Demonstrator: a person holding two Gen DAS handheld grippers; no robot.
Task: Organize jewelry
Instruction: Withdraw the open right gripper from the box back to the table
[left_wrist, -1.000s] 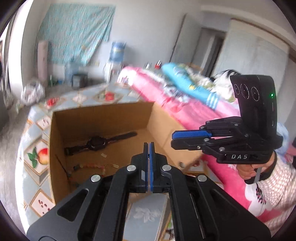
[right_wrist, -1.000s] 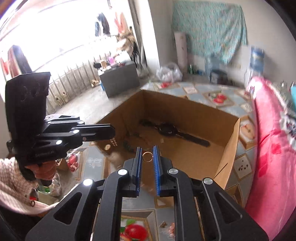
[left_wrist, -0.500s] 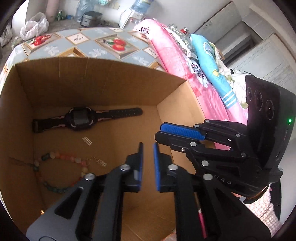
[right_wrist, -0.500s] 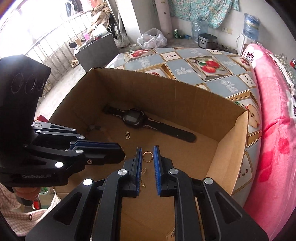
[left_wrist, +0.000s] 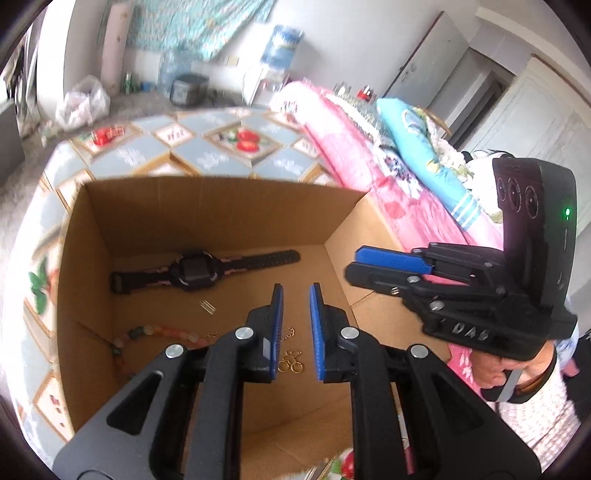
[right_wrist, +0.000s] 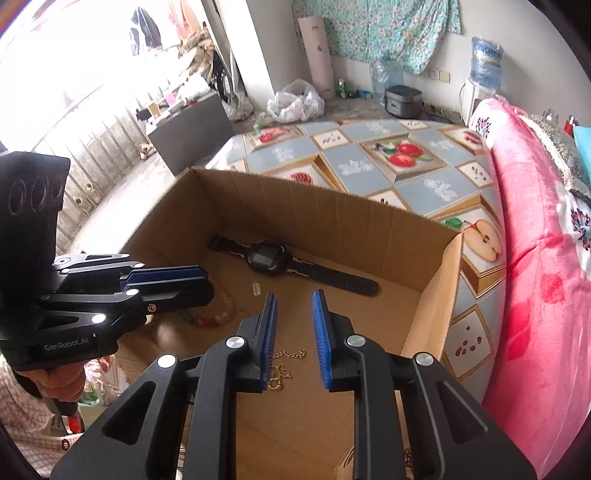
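An open cardboard box (left_wrist: 221, 206) (right_wrist: 332, 210) holds a black watch (left_wrist: 195, 271) (right_wrist: 291, 267), a bead bracelet (left_wrist: 162, 332) (right_wrist: 218, 310), a small clear clasp (left_wrist: 208, 307) (right_wrist: 257, 288), a gold chain (right_wrist: 291, 353) and small gold rings (left_wrist: 291, 362) (right_wrist: 277, 376). My left gripper (left_wrist: 295, 299) is open and empty above the box floor, over the rings. My right gripper (right_wrist: 293, 306) is open and empty above the chain and rings. Each gripper shows in the other's view, the right one (left_wrist: 391, 264) and the left one (right_wrist: 173, 280).
The box stands on a table with a fruit-patterned cloth (right_wrist: 388, 162) (left_wrist: 229, 144). A pink blanket on a bed (right_wrist: 535, 258) (left_wrist: 354, 147) runs along the right. The person's hands and patterned sleeves hold the gripper handles.
The right gripper opened and no longer holds the gold ring; rings now lie on the box floor. The left gripper opened wider. Both views tilted up a little.
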